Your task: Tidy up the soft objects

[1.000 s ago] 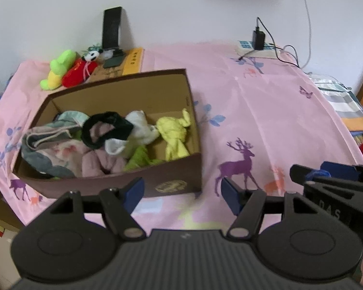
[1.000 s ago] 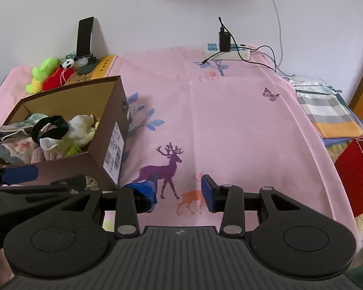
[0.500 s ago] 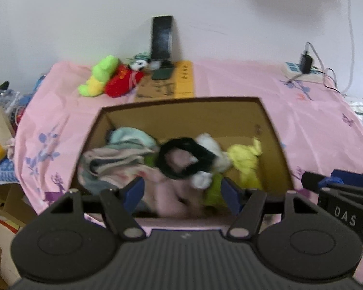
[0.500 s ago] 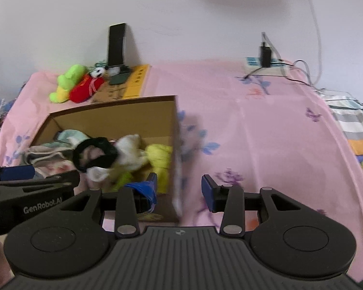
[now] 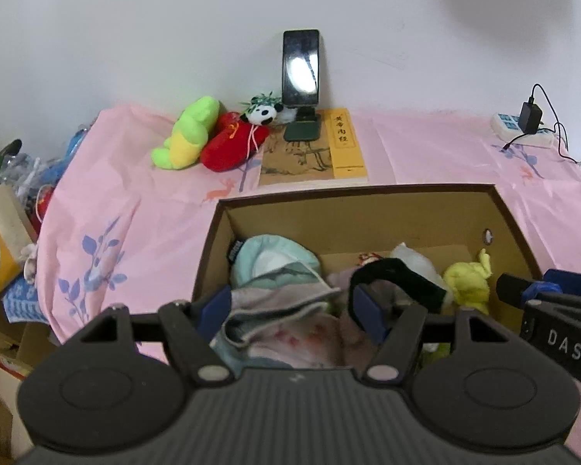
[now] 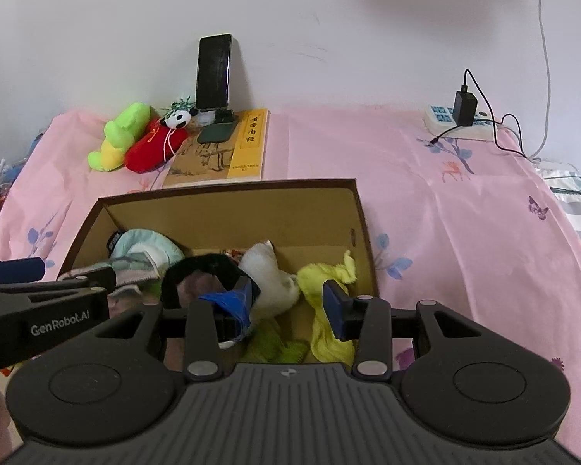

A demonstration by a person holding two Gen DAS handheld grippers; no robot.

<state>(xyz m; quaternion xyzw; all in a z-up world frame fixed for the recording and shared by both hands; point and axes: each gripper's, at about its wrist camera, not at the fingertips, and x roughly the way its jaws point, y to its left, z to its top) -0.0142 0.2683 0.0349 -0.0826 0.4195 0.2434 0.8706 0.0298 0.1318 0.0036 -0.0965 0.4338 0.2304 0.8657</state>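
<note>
Lettering (image 6: pixel 60 316): "GenRobot.AI" (left hand-held gripper (image 5: pixel 290 310)) | "DAS" (image 5: pixel 564 343) on right

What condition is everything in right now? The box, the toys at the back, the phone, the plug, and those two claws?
Cardboard box: open, lidless, holding soft items.
Black fuzzy band: lying on top of the pile.
Yellow cloth: crumpled in the box's right end.
Green plush: lying outside the box.
Red plush: lying outside the box.
Phone: upright on its stand, screen dark.
Charger: plugged into the power strip.
Left claw: open, empty.
Right claw: open, empty.
</note>
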